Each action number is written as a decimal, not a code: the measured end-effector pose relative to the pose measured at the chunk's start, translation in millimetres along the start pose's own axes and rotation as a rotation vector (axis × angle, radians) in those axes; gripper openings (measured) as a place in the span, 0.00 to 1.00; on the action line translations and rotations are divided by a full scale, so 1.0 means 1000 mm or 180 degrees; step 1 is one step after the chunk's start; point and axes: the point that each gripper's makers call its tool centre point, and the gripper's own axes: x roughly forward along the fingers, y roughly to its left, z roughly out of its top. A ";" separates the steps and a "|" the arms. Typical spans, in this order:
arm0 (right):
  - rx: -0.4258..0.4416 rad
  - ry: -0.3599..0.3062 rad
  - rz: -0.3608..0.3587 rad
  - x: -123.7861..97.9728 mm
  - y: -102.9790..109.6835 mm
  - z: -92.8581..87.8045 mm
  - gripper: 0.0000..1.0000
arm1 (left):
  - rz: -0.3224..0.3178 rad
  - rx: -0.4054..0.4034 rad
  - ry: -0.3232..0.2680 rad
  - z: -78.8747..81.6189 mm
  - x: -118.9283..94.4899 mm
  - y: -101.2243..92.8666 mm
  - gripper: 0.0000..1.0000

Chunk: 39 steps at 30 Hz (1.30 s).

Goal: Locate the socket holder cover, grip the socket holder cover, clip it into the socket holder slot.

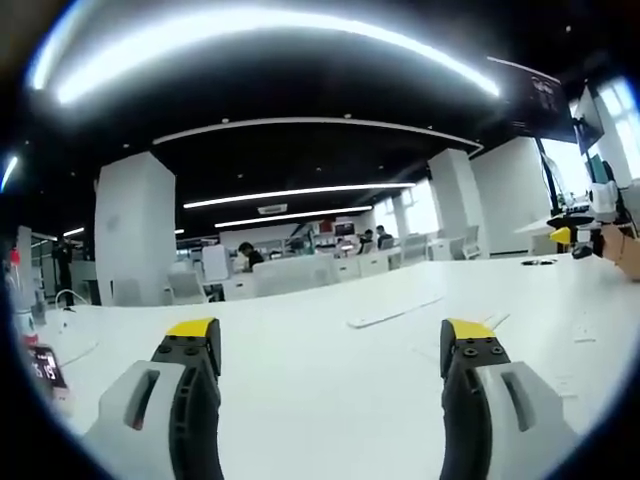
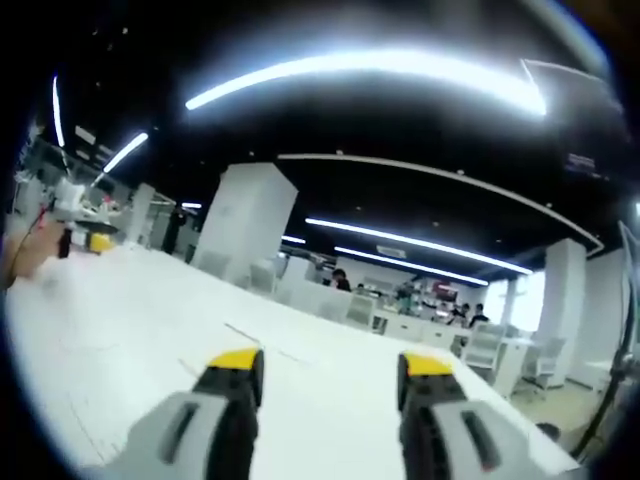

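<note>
Left gripper (image 1: 330, 345): nearest in the left gripper view; two grey plastic jaws with black inner faces and yellow tips, spread wide apart with nothing between them.
Right gripper (image 2: 330, 375): nearest in the right gripper view; same grey, black and yellow build, jaws parted and empty.
Table (image 1: 300, 400): broad, smooth white top running far ahead under both grippers; in the right gripper view it (image 2: 120, 330) slopes away to the far left.
Strip (image 1: 395, 312): a long, thin, flat white piece lying on the table, beyond the left gripper and a little right of its middle, well apart from the jaws. I cannot tell whether it is the cover.
Cover: cannot be made out for certain in either view; no holder slot can be picked out.
Far right, left gripper view: a hand (image 1: 622, 248) beside small black and yellow objects (image 1: 570, 236), too blurred to name.
Far left, right gripper view: a hand (image 2: 30, 250) near a black and yellow object (image 2: 85, 240), blurred.
Background: white square pillars (image 1: 135, 225), curved ceiling light strips (image 1: 270, 35), desks and chairs with seated people (image 1: 248, 255) far off.
</note>
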 end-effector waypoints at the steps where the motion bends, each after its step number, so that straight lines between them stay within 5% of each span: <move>1: 0.0012 -0.0001 -0.0003 0.000 -0.001 0.000 0.56 | -0.0004 0.0006 0.0024 -0.001 0.000 0.000 0.89; 12: 0.0191 0.0082 0.0001 0.002 -0.008 -0.006 0.56 | 0.0031 -0.0054 0.0031 0.001 0.000 0.008 0.89; 20: 0.0106 0.0084 0.0076 0.008 -0.007 0.011 0.56 | 0.0002 -0.0039 0.0066 -0.002 0.000 0.005 0.89; 30: -0.0083 0.0151 0.0317 0.018 0.009 0.022 0.56 | -0.0004 -0.0029 0.0074 -0.004 0.000 0.004 0.89; 39: -0.0295 0.0440 0.0670 0.027 0.031 0.019 0.56 | -0.0006 -0.0003 0.0125 -0.008 0.001 0.003 0.88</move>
